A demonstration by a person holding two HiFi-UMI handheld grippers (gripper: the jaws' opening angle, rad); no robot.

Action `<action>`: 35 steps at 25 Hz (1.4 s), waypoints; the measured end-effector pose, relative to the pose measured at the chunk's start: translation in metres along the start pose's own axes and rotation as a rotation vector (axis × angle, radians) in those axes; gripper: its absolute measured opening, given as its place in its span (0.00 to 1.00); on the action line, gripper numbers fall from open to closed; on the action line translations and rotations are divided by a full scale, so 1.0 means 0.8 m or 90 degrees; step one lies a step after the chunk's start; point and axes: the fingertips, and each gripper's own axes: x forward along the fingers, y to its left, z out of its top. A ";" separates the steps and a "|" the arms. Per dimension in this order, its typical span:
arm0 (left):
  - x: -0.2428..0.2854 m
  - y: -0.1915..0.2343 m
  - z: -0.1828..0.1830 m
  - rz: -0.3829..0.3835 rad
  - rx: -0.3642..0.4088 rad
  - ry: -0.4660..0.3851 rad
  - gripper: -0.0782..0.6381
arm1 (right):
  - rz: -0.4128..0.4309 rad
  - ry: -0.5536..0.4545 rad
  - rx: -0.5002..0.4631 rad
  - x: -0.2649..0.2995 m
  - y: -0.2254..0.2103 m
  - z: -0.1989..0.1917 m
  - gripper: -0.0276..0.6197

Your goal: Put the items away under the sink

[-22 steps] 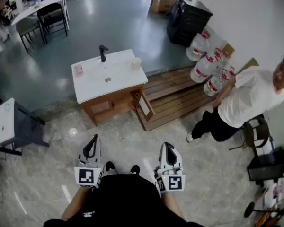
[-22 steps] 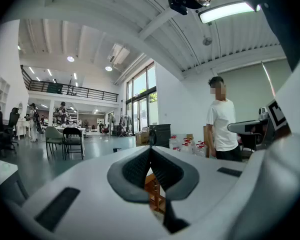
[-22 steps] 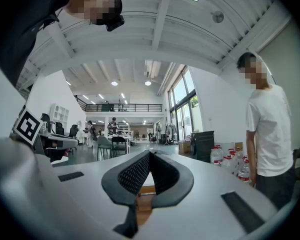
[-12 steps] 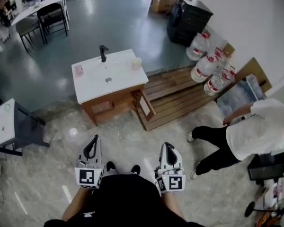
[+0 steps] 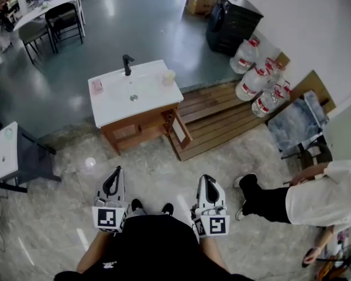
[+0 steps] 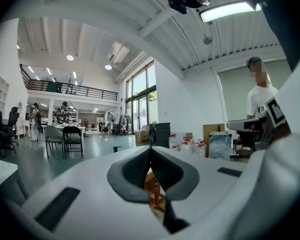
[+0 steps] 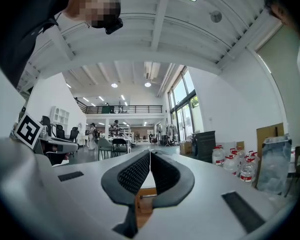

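In the head view a wooden sink cabinet with a white top (image 5: pixel 114 107) stands ahead on the floor. A black faucet (image 5: pixel 127 64) rises at its back. A small pink item (image 5: pixel 97 86) lies on its left side and a pale cup (image 5: pixel 168 78) stands on its right. The cabinet door (image 5: pixel 180 130) hangs open at the front right. My left gripper (image 5: pixel 117 170) and right gripper (image 5: pixel 204 179) are held low by my body, far from the sink. Both are shut and empty, jaws pressed together in the left gripper view (image 6: pixel 150 156) and the right gripper view (image 7: pixel 149 160).
A wooden pallet (image 5: pixel 222 119) lies right of the cabinet, with large water bottles (image 5: pixel 257 81) behind it. A person in a white shirt (image 5: pixel 322 201) bends at the lower right beside a chair (image 5: pixel 307 154). A dark-legged table (image 5: pixel 20 157) stands at the left.
The person in the white shirt has moved from the right middle down to the lower right, uncovering a wrapped pack by the wall. Both grippers have stayed still.
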 end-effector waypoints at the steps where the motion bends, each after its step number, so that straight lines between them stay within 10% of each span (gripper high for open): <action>1: 0.000 0.001 -0.001 0.000 0.004 0.000 0.12 | 0.001 -0.002 -0.001 0.001 0.000 0.001 0.07; 27: 0.006 0.007 -0.005 -0.007 -0.002 0.013 0.12 | 0.017 0.019 0.018 0.013 0.006 -0.007 0.66; 35: 0.004 0.019 -0.005 -0.008 -0.003 0.012 0.12 | 0.005 0.018 0.020 0.012 0.008 -0.007 0.69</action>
